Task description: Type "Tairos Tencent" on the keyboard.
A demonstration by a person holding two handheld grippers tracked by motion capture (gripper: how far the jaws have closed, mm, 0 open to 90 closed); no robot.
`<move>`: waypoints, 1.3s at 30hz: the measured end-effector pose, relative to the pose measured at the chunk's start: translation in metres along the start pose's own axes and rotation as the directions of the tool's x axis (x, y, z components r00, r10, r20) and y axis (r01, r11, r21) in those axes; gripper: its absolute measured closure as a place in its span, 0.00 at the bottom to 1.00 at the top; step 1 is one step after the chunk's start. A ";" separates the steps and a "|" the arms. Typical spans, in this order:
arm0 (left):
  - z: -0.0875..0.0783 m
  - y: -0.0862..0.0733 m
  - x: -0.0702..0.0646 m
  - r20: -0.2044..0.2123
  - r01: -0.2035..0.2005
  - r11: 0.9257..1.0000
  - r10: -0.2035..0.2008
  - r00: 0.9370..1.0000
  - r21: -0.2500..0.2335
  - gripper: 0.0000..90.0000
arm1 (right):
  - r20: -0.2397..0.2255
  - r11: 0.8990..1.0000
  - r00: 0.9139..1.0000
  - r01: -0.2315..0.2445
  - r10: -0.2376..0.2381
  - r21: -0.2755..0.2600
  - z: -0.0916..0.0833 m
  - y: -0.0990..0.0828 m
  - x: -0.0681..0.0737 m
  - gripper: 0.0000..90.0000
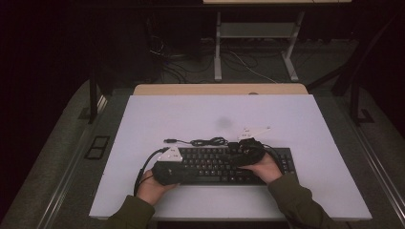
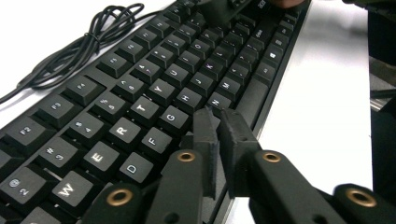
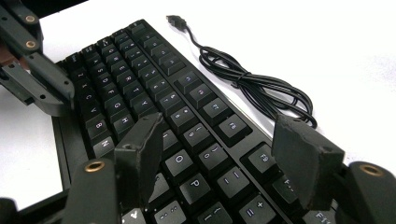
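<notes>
A flat black plastic keyboard (image 1: 224,164) lies along the near edge of the white table (image 1: 296,119), toward six o'clock. Its thin black cable (image 1: 205,141) is coiled just behind it at twelve o'clock. The left claw (image 2: 218,122) sits at the keyboard's nine o'clock end, jaws nearly together, gripping nothing, tips over the bottom letter row. The right claw (image 3: 224,140), toward three o'clock, hangs wide open over the keys, empty.

Matt black plastic keyboard (image 2: 154,88) w/ rubbery cable (image 3: 254,86), smooth white table (image 1: 286,119).
</notes>
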State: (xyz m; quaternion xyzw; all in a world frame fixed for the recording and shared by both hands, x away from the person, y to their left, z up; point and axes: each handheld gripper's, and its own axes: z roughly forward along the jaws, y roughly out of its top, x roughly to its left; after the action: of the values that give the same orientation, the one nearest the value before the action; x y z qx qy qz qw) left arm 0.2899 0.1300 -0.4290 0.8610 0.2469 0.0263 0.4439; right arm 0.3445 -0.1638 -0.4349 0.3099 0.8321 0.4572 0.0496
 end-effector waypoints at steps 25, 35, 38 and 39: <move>0.001 0.003 0.007 -0.039 0.049 0.997 -0.051 0.998 -0.057 0.36 | -0.026 1.000 1.000 0.001 -0.001 -0.006 -0.011 -0.003 0.001 0.51; 0.001 0.004 0.008 -0.057 0.053 0.996 -0.057 0.997 -0.071 0.27 | -0.051 1.000 0.999 0.011 -0.011 -0.011 -0.025 -0.007 0.003 0.73; 0.001 0.004 0.008 -0.063 0.050 0.996 -0.055 0.996 -0.073 0.27 | -0.055 1.000 0.998 0.023 -0.024 -0.007 -0.030 -0.010 0.004 0.81; 0.001 0.004 0.009 -0.065 0.050 0.996 -0.055 0.996 -0.073 0.27 | -0.060 1.000 0.998 0.028 -0.028 -0.004 -0.031 -0.010 0.005 0.83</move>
State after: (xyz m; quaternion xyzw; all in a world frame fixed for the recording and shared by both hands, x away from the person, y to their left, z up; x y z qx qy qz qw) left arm 0.2994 0.1312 -0.4277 0.8364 0.2831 0.0523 0.4664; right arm 0.3243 -0.1879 -0.4241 0.2842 0.8369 0.4667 0.0317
